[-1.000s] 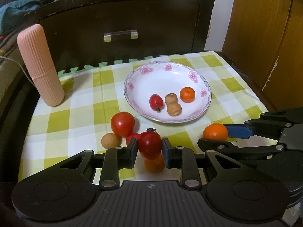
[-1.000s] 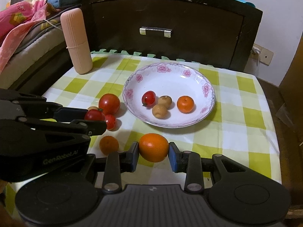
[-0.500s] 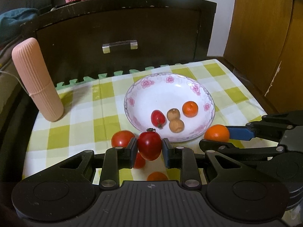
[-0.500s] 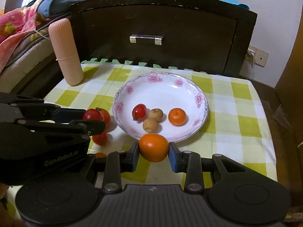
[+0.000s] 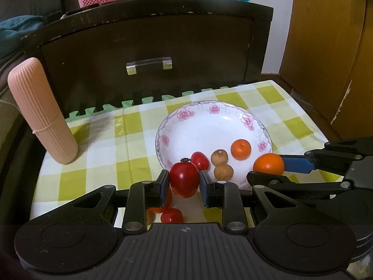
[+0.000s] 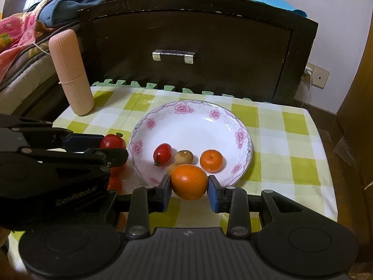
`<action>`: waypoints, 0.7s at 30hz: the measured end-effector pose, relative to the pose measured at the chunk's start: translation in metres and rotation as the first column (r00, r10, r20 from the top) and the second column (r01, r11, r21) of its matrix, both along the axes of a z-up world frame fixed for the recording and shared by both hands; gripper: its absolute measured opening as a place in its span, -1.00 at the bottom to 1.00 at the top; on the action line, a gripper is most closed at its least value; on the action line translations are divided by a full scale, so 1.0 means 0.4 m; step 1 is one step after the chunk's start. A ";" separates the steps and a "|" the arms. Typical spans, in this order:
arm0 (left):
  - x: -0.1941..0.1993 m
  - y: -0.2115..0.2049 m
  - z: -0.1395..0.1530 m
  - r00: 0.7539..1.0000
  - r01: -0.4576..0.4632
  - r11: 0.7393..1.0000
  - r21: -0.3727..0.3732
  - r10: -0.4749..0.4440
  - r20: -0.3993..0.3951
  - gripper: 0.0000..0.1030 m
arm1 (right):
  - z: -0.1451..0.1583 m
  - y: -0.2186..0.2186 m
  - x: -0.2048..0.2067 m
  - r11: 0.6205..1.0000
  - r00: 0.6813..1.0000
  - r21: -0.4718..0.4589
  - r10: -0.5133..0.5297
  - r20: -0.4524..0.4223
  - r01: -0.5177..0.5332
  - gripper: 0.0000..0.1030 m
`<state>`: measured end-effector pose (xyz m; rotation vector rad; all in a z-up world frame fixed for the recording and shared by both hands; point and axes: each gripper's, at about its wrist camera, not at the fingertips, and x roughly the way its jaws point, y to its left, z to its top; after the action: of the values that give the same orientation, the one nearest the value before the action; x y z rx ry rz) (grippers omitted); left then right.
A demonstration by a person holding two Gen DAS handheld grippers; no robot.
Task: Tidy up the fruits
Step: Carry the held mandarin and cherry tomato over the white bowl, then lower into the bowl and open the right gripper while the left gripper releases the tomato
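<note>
On my right-wrist view, the flowered white ceramic plate sits mid-frame on the green-checked tablecloth; the ribbed pink plastic cylinder stands upper left, before the dark wooden drawer cabinet behind.

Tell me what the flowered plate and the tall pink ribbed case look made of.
Flowered plate: likely glazed ceramic or porcelain, glossy white with highlights and printed pink blossoms; melamine is possible. Pink ribbed case: looks like matte moulded plastic, with even vertical ridges and a seam around it.
</note>
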<state>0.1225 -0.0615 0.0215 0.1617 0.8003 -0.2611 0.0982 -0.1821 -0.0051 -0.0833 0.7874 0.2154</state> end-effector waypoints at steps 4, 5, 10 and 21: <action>0.014 -0.005 -0.002 1.000 -0.002 1.000 0.007 0.002 0.003 -0.35 | -0.003 -0.002 0.014 1.000 1.000 -0.002 -0.003 0.004 0.003 -0.37; 0.017 -0.006 -0.002 1.000 -0.002 1.000 0.010 0.002 0.005 -0.35 | -0.004 -0.003 0.018 1.000 1.000 -0.002 -0.004 0.006 0.004 -0.37; 0.031 -0.009 -0.002 1.000 -0.003 1.000 0.013 0.002 0.009 -0.35 | -0.004 -0.008 0.034 1.000 1.000 0.001 -0.011 0.009 0.011 -0.37; 0.061 -0.014 -0.006 1.000 -0.004 1.000 0.017 0.004 0.010 -0.35 | -0.008 -0.006 0.061 1.000 1.000 0.005 -0.020 0.012 0.020 -0.37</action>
<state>0.1470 -0.0669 0.0189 0.1772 0.7933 -0.2494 0.1227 -0.1844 -0.0082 -0.0723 0.7752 0.1980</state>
